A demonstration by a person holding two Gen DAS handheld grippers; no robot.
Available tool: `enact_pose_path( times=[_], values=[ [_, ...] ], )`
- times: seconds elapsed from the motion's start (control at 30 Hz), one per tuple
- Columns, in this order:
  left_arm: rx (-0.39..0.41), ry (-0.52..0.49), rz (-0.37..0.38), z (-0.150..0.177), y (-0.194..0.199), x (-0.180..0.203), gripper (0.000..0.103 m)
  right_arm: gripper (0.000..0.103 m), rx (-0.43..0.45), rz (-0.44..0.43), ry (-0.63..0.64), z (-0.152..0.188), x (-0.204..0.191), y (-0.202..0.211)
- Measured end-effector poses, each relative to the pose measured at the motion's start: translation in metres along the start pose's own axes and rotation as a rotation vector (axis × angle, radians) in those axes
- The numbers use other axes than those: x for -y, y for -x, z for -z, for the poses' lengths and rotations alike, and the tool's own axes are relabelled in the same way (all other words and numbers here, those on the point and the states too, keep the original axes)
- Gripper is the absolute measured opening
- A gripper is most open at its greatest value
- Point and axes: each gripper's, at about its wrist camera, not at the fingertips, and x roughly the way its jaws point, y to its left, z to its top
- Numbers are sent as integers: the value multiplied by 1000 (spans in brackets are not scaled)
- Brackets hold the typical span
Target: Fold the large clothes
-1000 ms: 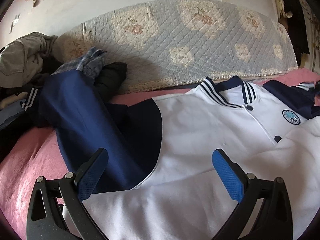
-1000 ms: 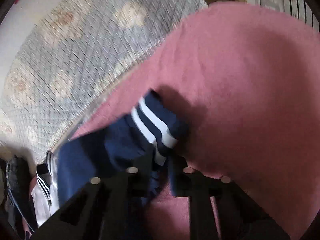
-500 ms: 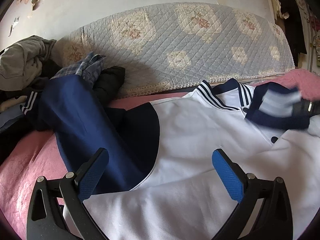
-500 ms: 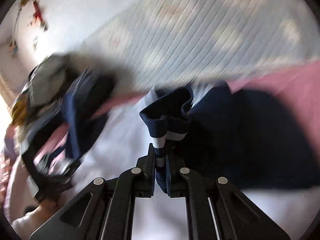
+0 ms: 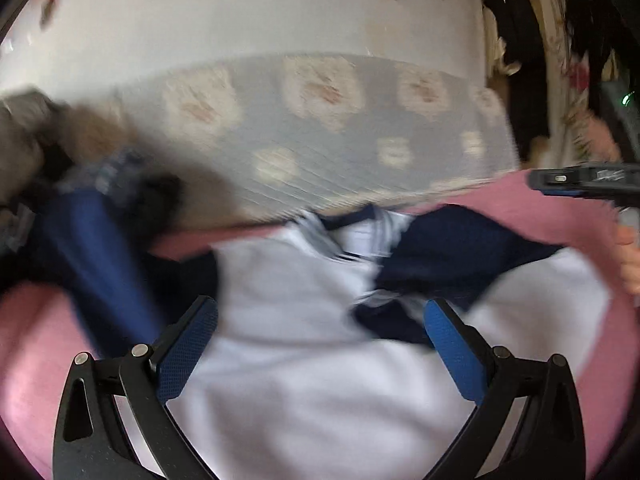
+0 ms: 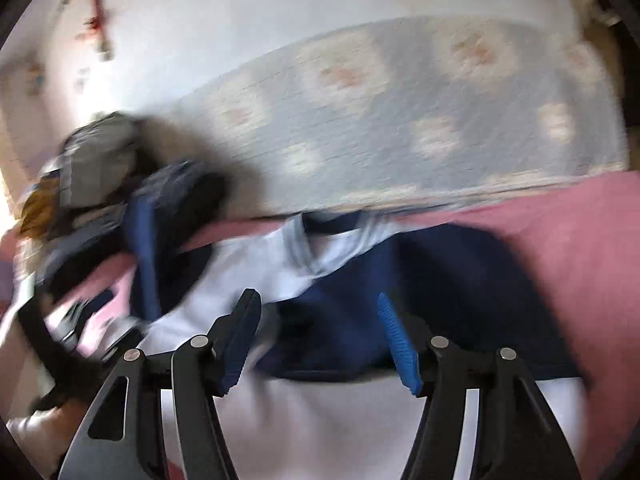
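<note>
Pink bed cover [image 5: 32,344] bearing the white-and-navy jacket [image 5: 304,360], spread flat at centre, collar toward 12 o'clock beneath the quilted headboard [image 5: 360,128]. Right sleeve [image 6: 432,300], navy, lies folded across the chest; left sleeve [image 5: 92,264] extends unfolded toward 10 o'clock, near a heap of clothes [image 6: 96,168]. Right gripper [image 6: 320,340]: jaws opening, nothing between them. Left gripper [image 5: 320,344]: wide, empty, above the hem. Step in hand, by judgement: release of the first sleeve fold; next calls for gripping the left cuff and carrying it inward.
</note>
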Motion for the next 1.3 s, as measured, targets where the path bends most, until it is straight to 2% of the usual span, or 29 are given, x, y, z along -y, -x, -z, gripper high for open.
enact_pose_path(
  times=[0.07, 0.1, 0.17, 0.27, 0.3, 0.37, 0.43, 0.47, 0.5, 0.53, 0.63, 0.67, 0.7, 0.83, 0.93, 1.0, 1.03, 1.07, 1.13, 1.2, 1.23, 1.3],
  values=[
    [-25, 65, 34, 0, -8, 4, 103, 64, 50, 82, -10, -4, 14, 11],
    [-47, 95, 38, 0, -15, 5, 103, 65, 48, 122, -29, -5, 23, 13],
    [-135, 182, 71, 0, -41, 5, 103, 65, -33, 207, -80, -6, 45, 6],
    [-311, 344, 206, 4, -90, 5, 102, 65, -110, 310, -143, 0, 78, -2],
    [-340, 348, 208, 6, -103, 9, 99, 65, -122, 348, -151, 2, 88, -5],
    [-386, 302, 138, 10, -120, 23, 95, 65, -122, 385, -181, 4, 106, -8],
    [-387, 270, 124, 8, -131, 32, 83, 65, -119, 366, -233, 6, 124, -8],
    [-382, 249, 127, 6, -133, 35, 70, 65, -131, 344, -271, 9, 132, -9],
    [-379, 227, 113, 4, -133, 36, 47, 65, -151, 317, -298, 13, 136, -11],
    [-387, 209, 78, 2, -135, 36, 35, 65, -178, 279, -320, 16, 138, -16],
    [-413, 208, 3, 6, -136, 21, 22, 65, -220, 184, -385, 21, 139, -20],
    [-409, 200, -22, 6, -135, 16, 9, 65, -221, 186, -386, 22, 139, -22],
    [-404, 187, -52, 5, -136, 12, 3, 65, -221, 193, -379, 22, 137, -24],
    [-353, 131, -269, -14, -128, -16, 3, 65, -187, 299, -336, 20, 132, -22],
    [-306, 83, -510, -31, -121, -45, 3, 65, -192, 306, -285, 20, 126, -22],
    [-303, 31, -692, -36, -123, -61, 3, 65, -188, 306, -263, 20, 121, -22],
    [-309, 9, -737, -36, -126, -67, 3, 65, -186, 308, -256, 20, 119, -22],
    [-320, -10, -758, -34, -128, -73, 3, 65, -193, 300, -256, 20, 118, -23],
    [-352, -27, -776, -28, -133, -85, 4, 65, -238, 229, -304, 21, 119, -26],
    [-382, 1, -756, -19, -136, -94, 4, 65, -242, 184, -334, 22, 119, -26],
    [-385, 9, -735, -16, -137, -96, 5, 65, -236, 202, -312, 22, 116, -27],
    [-367, -18, -694, -13, -134, -94, 16, 65, -211, 292, -233, 23, 109, -30]
  ],
)
